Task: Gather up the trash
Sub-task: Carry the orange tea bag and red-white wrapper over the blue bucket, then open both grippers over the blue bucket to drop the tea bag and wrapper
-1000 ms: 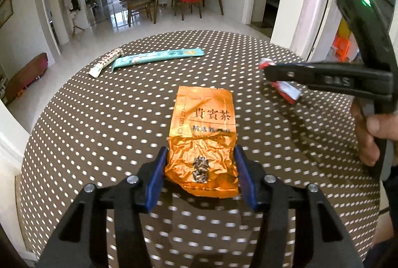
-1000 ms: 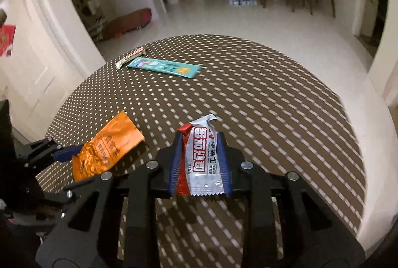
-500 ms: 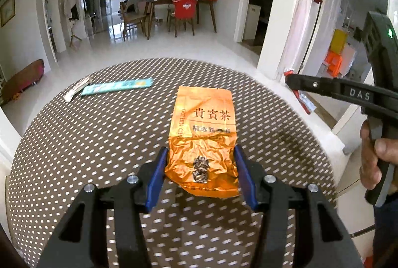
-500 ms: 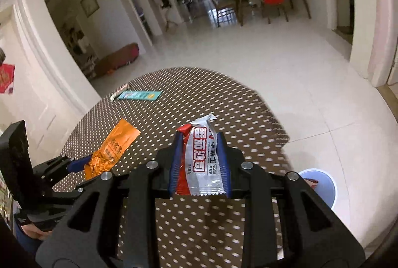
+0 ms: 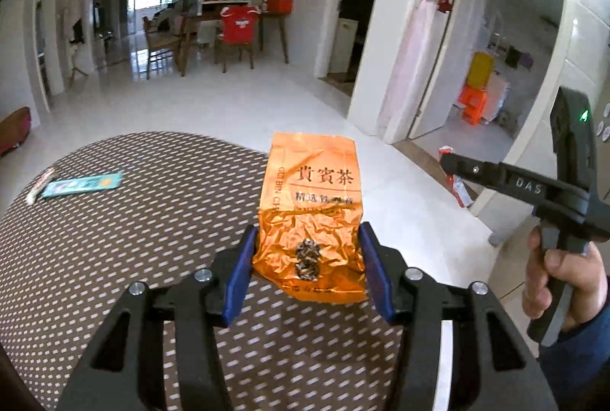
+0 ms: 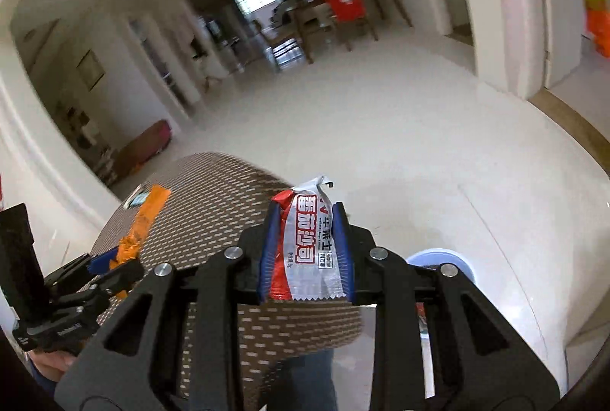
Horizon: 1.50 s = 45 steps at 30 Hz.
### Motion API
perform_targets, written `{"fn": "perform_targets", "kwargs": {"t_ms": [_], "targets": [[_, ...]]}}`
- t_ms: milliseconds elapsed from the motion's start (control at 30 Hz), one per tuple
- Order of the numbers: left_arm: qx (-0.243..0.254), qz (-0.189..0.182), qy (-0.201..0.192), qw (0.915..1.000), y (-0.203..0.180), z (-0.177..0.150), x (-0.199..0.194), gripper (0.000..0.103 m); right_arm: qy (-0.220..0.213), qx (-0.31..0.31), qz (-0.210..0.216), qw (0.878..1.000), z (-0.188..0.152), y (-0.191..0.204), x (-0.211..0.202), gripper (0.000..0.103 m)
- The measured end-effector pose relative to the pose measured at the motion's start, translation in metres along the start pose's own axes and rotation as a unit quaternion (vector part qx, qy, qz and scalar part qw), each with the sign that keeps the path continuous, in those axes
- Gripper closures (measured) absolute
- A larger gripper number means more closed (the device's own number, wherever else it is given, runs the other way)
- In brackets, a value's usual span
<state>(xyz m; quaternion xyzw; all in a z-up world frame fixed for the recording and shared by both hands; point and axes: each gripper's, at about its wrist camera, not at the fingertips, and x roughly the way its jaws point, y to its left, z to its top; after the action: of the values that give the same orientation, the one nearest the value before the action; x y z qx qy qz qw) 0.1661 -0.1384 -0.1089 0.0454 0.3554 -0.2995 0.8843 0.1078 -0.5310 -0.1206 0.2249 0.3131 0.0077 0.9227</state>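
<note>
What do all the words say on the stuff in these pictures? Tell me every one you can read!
"貴賓茶": big letters on the orange tea packet, held in the left gripper.
"GUI BIN CHA": down that packet's left edge, last letters partly creased.
Smaller line under the big letters: too blurred to read.
"DAS": on the right gripper.
White-and-red wrapper in the right gripper: large red characters, too distorted to read.
Teal wrapper on the table: too small.

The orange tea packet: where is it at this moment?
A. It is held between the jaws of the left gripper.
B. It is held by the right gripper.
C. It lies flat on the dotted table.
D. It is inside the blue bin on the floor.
A: the orange tea packet is pinched between the blue pads of the left gripper, lifted above the table, while the right gripper holds a red and white wrapper.
</note>
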Motion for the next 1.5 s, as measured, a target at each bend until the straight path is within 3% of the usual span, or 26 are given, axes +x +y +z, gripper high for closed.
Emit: {"fn": "perform_targets", "kwargs": {"t_ms": [367,667,1167,1233,1267,1300,1333,1433,1500], "targets": [[0.024,-0.034,0.033,0.9986,-0.066,0.026,0.062,0.051,0.004,0.077,-0.037,0.996,-0.001,-0.084,0.002,0.076],[0.028,-0.041,0.098,0.9940,-0.105,0.035,0.135,0.051,0.033,0.123,-0.054,0.990,-0.008,-0.134,0.029,0.076],[0.052,-0.025,0.202,0.9776,-0.135,0.023,0.238,0.050,0.075,0.165,-0.060,0.982,-0.011,-0.180,0.071,0.074],[0.052,-0.029,0.222,0.9732,-0.136,0.022,0.250,0.046,0.084,0.170,-0.058,0.980,-0.012,-0.183,0.078,0.073],[0.053,-0.025,0.229,0.9717,-0.137,0.021,0.256,0.043,0.090,0.175,-0.056,0.979,-0.012,-0.184,0.082,0.068],[0.054,-0.019,0.236,0.9701,-0.137,0.020,0.260,0.029,0.096,0.185,-0.054,0.976,-0.014,-0.188,0.085,0.045],[0.051,-0.015,0.242,0.9689,-0.136,0.020,0.264,0.019,0.095,0.191,-0.055,0.975,-0.016,-0.191,0.087,0.037],[0.045,-0.006,0.242,0.9691,-0.135,0.020,0.268,0.016,0.100,0.203,-0.056,0.973,-0.020,-0.196,0.090,0.034],[0.041,0.004,0.235,0.9712,-0.133,0.021,0.267,0.015,0.101,0.206,-0.058,0.972,-0.022,-0.197,0.089,0.025]]}}
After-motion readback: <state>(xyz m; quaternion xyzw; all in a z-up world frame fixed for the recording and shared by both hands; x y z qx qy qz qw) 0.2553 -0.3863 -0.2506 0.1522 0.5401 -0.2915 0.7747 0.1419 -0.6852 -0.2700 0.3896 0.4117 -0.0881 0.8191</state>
